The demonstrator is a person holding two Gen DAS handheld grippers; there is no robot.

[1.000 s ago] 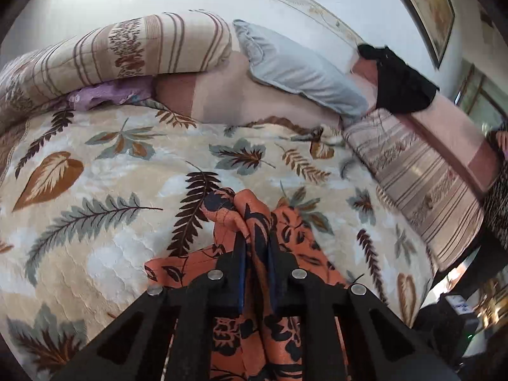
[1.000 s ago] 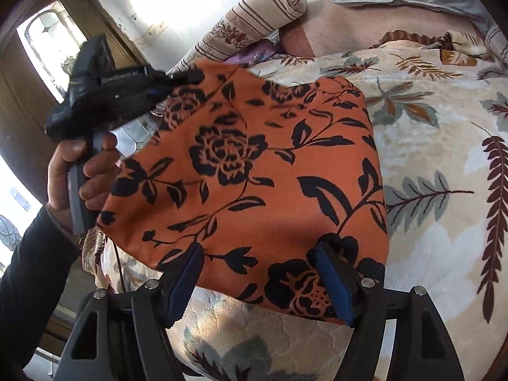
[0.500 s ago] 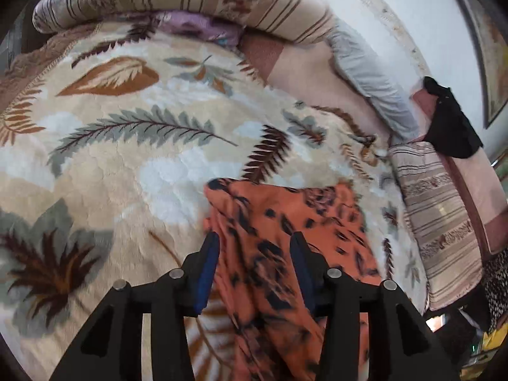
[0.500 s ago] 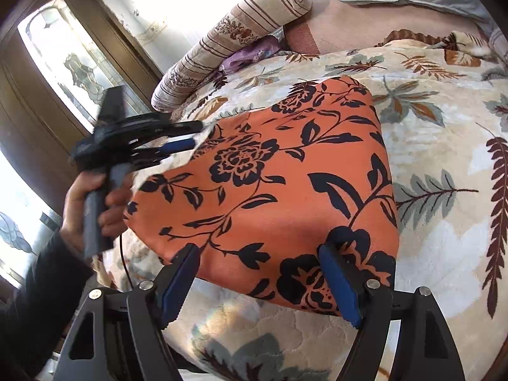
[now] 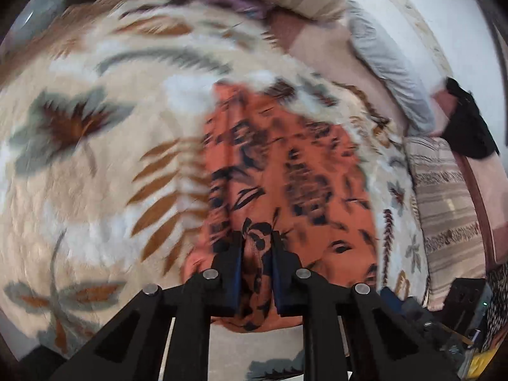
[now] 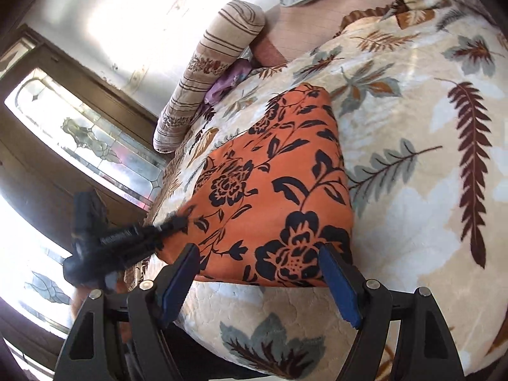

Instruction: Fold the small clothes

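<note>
Left gripper (image 5: 256, 247) jaws just closed, pinching orange floral cloth (image 6: 279, 187) at its edge on bed (image 6: 412, 165). Right gripper (image 6: 258, 282) jaws spread, holding nothing.

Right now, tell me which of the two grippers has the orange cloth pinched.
The left gripper: its jaws, which have just been closing, pinch a fold of the orange cloth. The right gripper stands wide open at the cloth's near edge, pressing nothing.

An orange flowered cloth (image 6: 279, 184) lies on the leaf-print bed (image 6: 412, 190); the right hand-held gripper (image 6: 258, 282) gapes at its near edge, the left hand-held gripper (image 6: 171, 223) at its corner.
</note>
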